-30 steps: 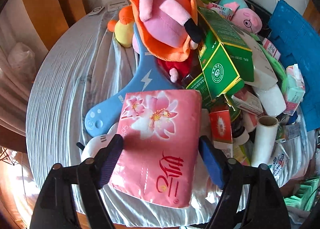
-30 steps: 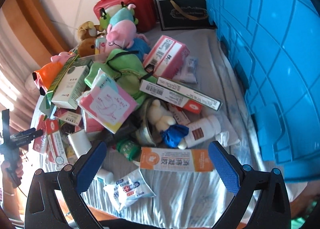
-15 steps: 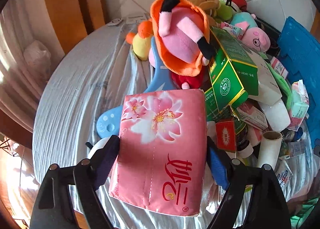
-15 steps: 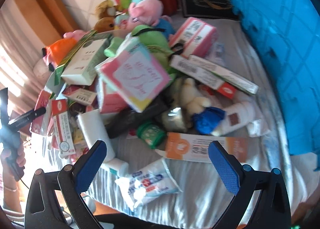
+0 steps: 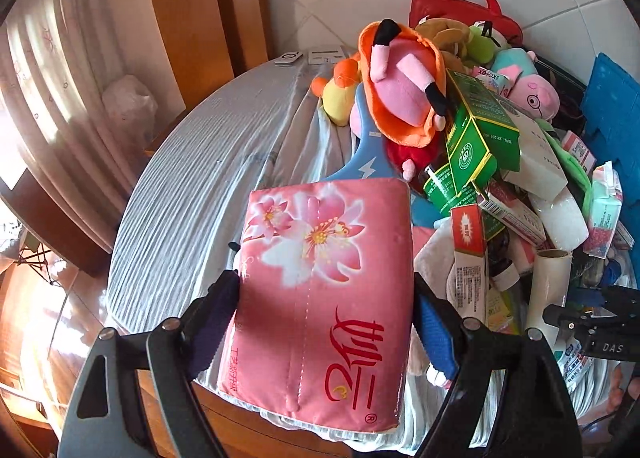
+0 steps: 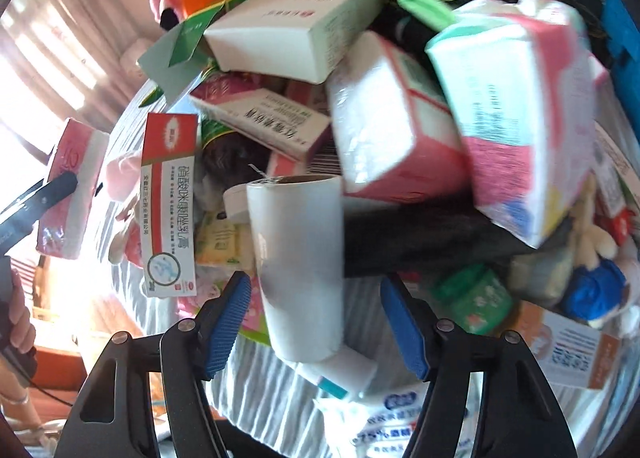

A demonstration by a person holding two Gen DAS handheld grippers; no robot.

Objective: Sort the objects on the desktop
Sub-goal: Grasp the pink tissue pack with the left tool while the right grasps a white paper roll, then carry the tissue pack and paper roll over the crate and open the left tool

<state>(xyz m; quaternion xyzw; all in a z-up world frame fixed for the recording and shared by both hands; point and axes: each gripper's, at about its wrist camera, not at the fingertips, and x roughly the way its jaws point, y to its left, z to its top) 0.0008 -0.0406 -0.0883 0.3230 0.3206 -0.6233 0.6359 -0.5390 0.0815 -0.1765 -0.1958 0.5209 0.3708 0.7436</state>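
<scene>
A counter [image 5: 192,193] under a pale ribbed cloth carries a heap of toys and boxes. Nearest the left wrist camera, the left gripper [image 5: 326,322] has its jaws clamped on the sides of a pink tissue pack [image 5: 324,298] printed with blossoms and red Chinese characters, held above the counter's edge. Behind the pack sits a green box [image 5: 480,137], then a small packet reading "Kotex" [image 5: 490,77]. To the pack's right, the right gripper [image 6: 316,318] has jaws closing around a white paper roll [image 6: 298,270], pads not touching it. Beside the roll stands a red-and-white ointment box [image 6: 170,201] with Chinese lettering.
</scene>
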